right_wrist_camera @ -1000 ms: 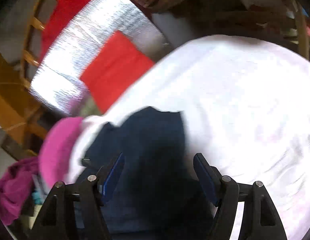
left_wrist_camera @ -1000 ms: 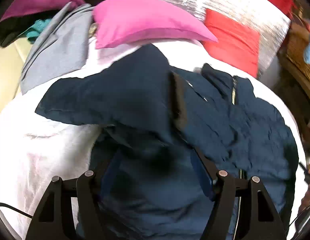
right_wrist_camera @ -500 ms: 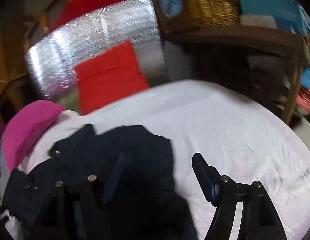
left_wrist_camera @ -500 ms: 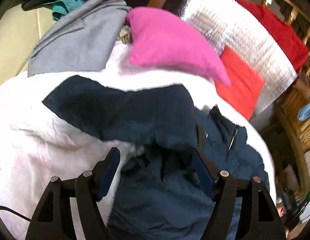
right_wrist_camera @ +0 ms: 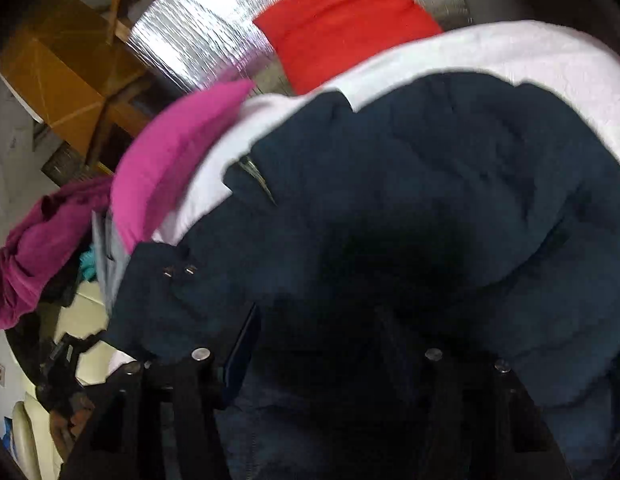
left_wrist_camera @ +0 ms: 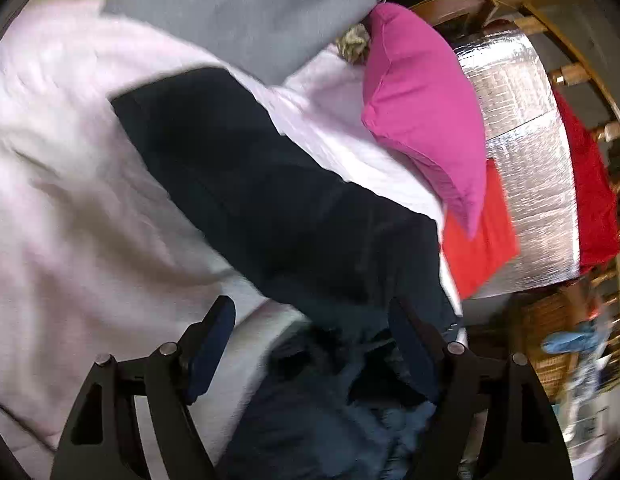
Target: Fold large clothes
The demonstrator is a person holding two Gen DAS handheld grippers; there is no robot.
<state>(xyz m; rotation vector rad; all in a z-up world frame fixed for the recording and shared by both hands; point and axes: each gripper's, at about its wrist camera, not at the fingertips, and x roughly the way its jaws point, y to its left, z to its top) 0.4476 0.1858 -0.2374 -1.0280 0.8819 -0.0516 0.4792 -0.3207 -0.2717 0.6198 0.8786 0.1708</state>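
A dark navy jacket lies on a white-covered surface; one sleeve stretches out to the upper left in the left wrist view. My left gripper is open, its fingers straddling the jacket's bunched edge without closing on it. In the right wrist view the jacket fills most of the frame, with its zipper and two snaps showing on the left. My right gripper is low over the jacket; its left finger shows, and the right finger is lost against the dark cloth.
A pink pillow and a grey garment lie at the far side. A silver and red cushion leans behind them. A magenta cloth hangs at the left, by wooden furniture.
Both cameras have swung. The left gripper has turned left, so the sleeve now runs diagonally. The right gripper has dropped close over the jacket, which now fills its view.
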